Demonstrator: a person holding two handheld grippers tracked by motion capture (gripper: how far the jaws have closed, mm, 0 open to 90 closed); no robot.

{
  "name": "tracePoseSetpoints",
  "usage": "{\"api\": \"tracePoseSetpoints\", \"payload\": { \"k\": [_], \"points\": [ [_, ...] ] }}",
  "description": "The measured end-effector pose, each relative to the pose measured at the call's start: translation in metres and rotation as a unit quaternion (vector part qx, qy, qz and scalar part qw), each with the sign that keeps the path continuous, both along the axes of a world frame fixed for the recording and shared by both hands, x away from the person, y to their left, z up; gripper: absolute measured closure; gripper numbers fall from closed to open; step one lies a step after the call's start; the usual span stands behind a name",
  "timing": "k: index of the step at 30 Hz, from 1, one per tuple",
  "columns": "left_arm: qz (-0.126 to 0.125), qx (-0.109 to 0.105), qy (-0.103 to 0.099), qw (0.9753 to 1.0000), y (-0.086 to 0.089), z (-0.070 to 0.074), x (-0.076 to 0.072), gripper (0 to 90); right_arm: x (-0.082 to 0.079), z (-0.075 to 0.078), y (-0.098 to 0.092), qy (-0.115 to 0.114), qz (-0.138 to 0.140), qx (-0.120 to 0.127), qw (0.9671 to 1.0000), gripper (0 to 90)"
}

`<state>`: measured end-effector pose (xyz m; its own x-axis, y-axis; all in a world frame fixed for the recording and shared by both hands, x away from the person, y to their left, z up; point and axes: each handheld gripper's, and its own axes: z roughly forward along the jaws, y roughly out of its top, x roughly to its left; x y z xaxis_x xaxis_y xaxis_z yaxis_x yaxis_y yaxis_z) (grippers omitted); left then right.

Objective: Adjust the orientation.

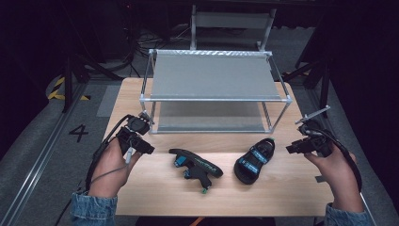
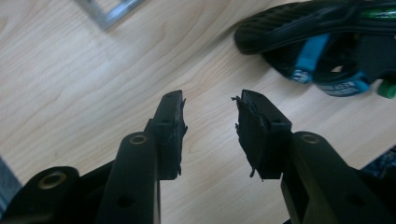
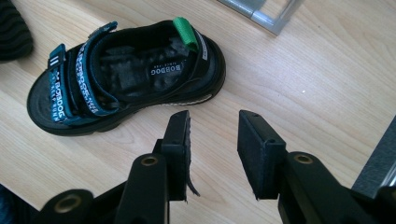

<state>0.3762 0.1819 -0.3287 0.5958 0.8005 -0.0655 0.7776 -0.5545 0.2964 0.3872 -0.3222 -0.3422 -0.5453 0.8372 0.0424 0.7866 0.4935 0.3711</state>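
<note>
Nearest, at the front edge of the wooden table, both hands wrapped around their tools, denim cuffs at the wrists. Left gripper low over bare wood toward the near left, jaws spread and empty, worn pads frayed at the edges. Right gripper near the right edge, jaws likewise apart, holding nothing. Just beyond, at mid-table, two black children's sandals with teal straps: left sandal tipped on its side, sole turned outward; right sandal upright, green heel tab toward the far side, just ahead of the right jaws. Farther back, a two-level metal shoe rack, both shelves bare. Probably best to begin with the upright sandal: close on the heel wall rather than a loose strap, squarely, then lift level to a shelf. For the tipped one, pinch along the sole edge, right it before carrying.
</note>
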Motion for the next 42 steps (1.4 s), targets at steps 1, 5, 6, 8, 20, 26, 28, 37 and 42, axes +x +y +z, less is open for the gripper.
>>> {"api": "tracePoseSetpoints", "payload": {
  "k": [1, 5, 6, 8, 20, 26, 28, 37, 42],
  "points": [
    [-0.011, -0.007, 0.004, 0.9999, -0.001, 0.001, 0.0, 63.7, 0.0, 0.0, -0.001, 0.0, -0.002, 0.003, 1.0, 64.6],
    [-0.045, -0.03, 0.039, 0.9978, -0.01, -0.002, 0.003, 62.6, -0.001, 0.0, -0.003, -0.001, -0.003, 0.009, 1.0, 64.1],
    [-0.055, -0.033, 0.048, 0.9968, -0.012, -0.004, 0.005, 63.0, -0.002, 0.0, -0.003, -0.002, -0.004, 0.01, 0.9999, 64.0],
    [-0.052, -0.036, 0.057, 0.9964, -0.014, -0.005, 0.006, 62.0, -0.004, 0.001, -0.004, -0.006, -0.006, 0.011, 0.9999, 64.1],
    [-0.129, -0.018, 0.015, 0.9914, -0.052, -0.005, 0.006, 82.4, -0.015, -0.004, -0.007, -0.006, -0.008, 0.009, 0.9999, 64.5],
    [-0.154, -0.029, 0.005, 0.9876, -0.067, -0.008, 0.009, 89.6, -0.017, -0.007, -0.007, -0.001, -0.011, 0.011, 0.9999, 65.4],
    [-0.164, -0.03, 0.003, 0.986, -0.073, -0.009, 0.01, 89.7, -0.018, -0.01, -0.007, 0.002, -0.015, 0.013, 0.9998, 65.6],
    [-0.183, -0.017, 0.0, 0.983, -0.091, -0.026, 0.019, 89.8, -0.02, -0.015, -0.007, 0.009, -0.019, 0.009, 0.9997, 65.6],
    [-0.186, -0.008, 0.007, 0.9826, -0.095, -0.033, 0.025, 89.8, -0.02, -0.016, -0.006, 0.01, -0.017, 0.007, 0.9998, 65.6]
  ]
}}
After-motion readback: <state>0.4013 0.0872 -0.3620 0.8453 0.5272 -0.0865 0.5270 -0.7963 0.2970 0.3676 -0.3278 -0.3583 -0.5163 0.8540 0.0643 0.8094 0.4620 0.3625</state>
